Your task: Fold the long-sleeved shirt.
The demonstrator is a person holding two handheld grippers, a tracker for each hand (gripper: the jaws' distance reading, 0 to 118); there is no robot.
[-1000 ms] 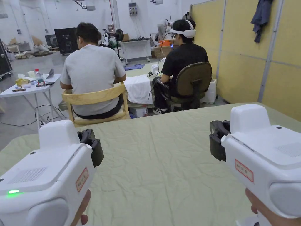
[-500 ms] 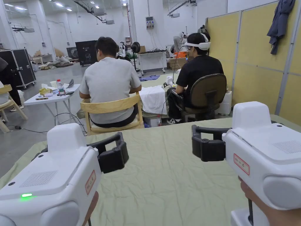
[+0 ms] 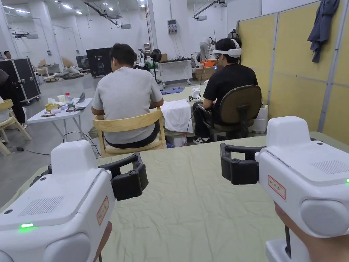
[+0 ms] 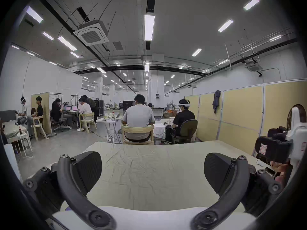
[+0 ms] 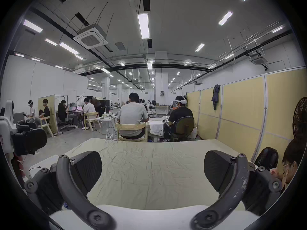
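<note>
Black jaws of the left gripper [image 3: 129, 179] and right gripper [image 3: 238, 165], previously tucked, now gape wide and empty over the green cloth [image 3: 191, 211] at lower centre, ready to start.

Big open lab/workshop hall: bare concrete floor [image 3: 51, 88], exposed ceiling ducts [image 4: 99, 57], strip lights [image 4: 149, 27], yellow partition panels [image 3: 293, 85], folding tables [image 3: 58, 114], black equipment cases [image 3: 25, 78], people in headsets [image 3: 231, 53].

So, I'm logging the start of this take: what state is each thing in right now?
left gripper: open, holding nothing, above the cloth.
right gripper: open, holding nothing, above the cloth.
green cloth: spread flat on the table, creased.
dark garment: hanging on the yellow partition.
</note>
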